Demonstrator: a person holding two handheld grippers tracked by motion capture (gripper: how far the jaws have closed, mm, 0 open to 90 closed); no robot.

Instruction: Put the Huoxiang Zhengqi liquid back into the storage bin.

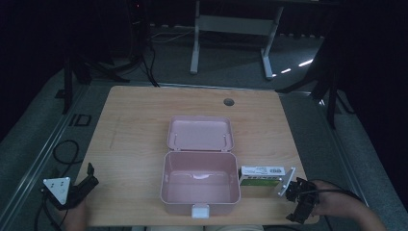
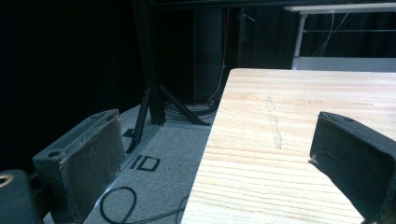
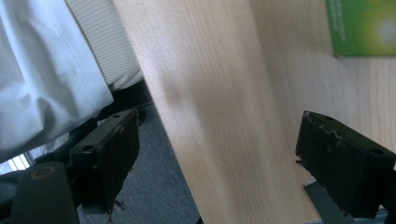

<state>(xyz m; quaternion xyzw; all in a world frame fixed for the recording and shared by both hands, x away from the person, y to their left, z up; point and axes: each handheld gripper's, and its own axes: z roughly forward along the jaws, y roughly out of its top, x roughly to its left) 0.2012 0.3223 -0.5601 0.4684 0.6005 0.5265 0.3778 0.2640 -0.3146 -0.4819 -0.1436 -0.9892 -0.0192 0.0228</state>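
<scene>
A pink box (image 1: 200, 185) stands open near the front middle of the wooden table (image 1: 134, 139), its lid (image 1: 200, 133) laid back behind it. Nothing lies inside it. A white and green carton (image 1: 262, 176) rests just right of the box; its green face (image 3: 362, 28) shows at the top right of the right gripper view. My left gripper (image 1: 89, 182) (image 2: 224, 154) hangs open at the table's front left corner, one jaw over the floor. My right gripper (image 1: 299, 202) (image 3: 217, 154) is open at the front right edge, near the carton, nothing between its jaws.
A round cable hole (image 1: 228, 102) sits at the table's far side. Black stand legs and cables (image 1: 139, 62) crowd the floor at back left, and a white desk frame (image 1: 231, 33) stands behind. A person's pale clothing (image 3: 42, 70) lies beyond the front edge.
</scene>
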